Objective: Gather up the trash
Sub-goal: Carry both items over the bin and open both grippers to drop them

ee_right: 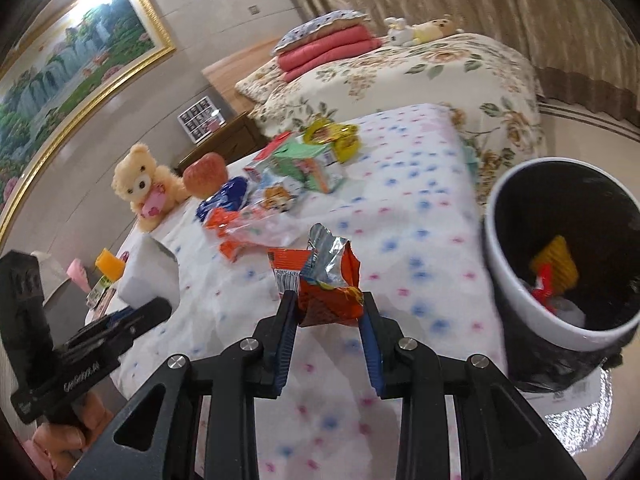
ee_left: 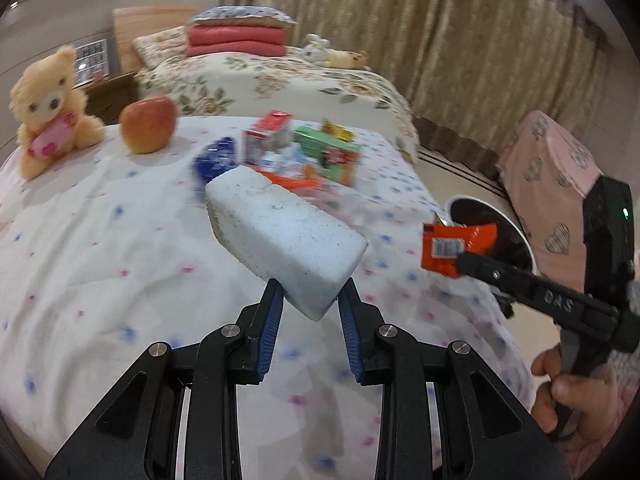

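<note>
My left gripper [ee_left: 310,292] is shut on one end of a speckled white foam block [ee_left: 280,236], which hangs tilted above the dotted tablecloth [ee_left: 100,240]. My right gripper [ee_right: 328,300] is shut on a crumpled orange snack wrapper [ee_right: 328,280] with a silver lining. In the left wrist view that wrapper [ee_left: 452,246] hangs in front of the bin's rim [ee_left: 510,216]. The white bin with a black liner [ee_right: 496,240] stands right of the table and holds yellow, red and white scraps. A heap of small boxes and wrappers [ee_right: 296,168] lies farther back on the table.
A teddy bear [ee_left: 48,108] and an apple [ee_left: 148,124] sit at the table's far left. A bed with a floral cover [ee_left: 280,76] stands behind the table. A pink heart-patterned chair [ee_left: 552,176] is beyond the bin. A hand [ee_left: 568,392] holds the right gripper.
</note>
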